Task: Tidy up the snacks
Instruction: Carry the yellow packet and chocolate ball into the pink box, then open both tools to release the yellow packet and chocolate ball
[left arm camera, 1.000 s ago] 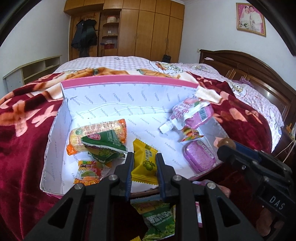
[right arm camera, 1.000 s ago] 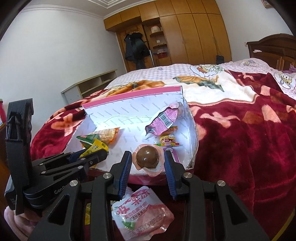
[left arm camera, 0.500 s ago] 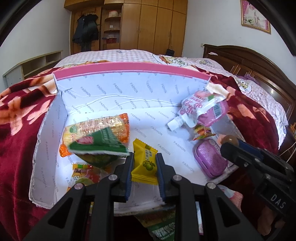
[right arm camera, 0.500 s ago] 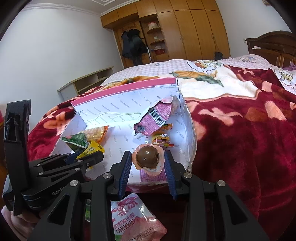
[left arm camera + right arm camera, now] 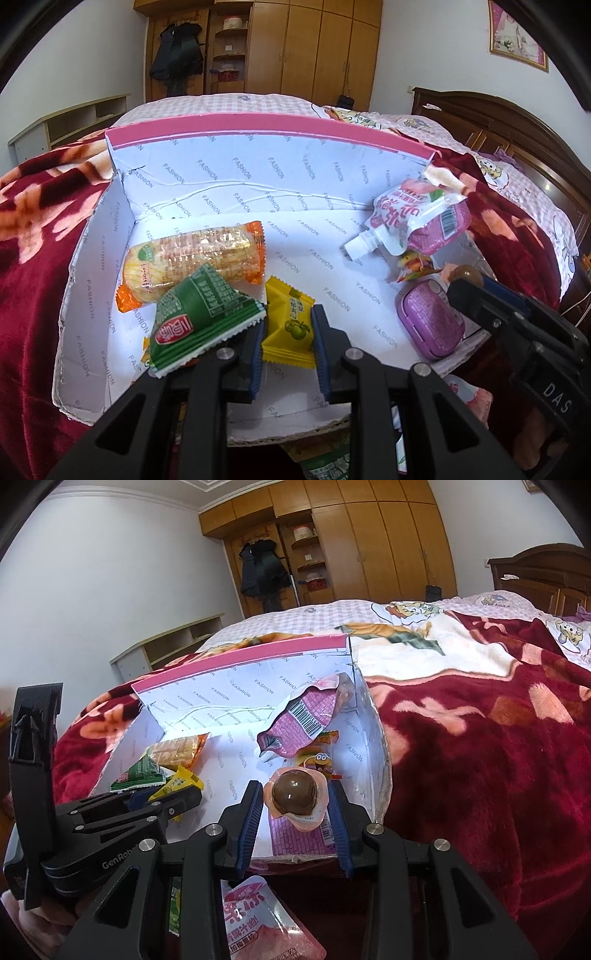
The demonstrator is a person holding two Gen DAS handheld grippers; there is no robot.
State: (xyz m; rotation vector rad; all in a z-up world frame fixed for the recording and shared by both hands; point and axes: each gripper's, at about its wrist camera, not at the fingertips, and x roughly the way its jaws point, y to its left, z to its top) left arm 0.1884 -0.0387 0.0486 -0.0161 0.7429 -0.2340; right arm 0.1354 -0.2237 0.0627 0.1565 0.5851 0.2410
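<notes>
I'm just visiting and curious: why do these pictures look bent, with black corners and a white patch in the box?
Left wrist view: fisheye bows the pink-edged white cardboard box; corners go black; the box floor by the green foil packet is overexposed. Right wrist view: same curving; glare dots the brown chocolate ball.

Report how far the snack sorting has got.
Done: the cracker roll, green packet, pink pouch and purple case lie in the white box. In hand: left claw grips a yellow candy, right claw a chocolate ball. Left: a pink packet outside the box.
</notes>
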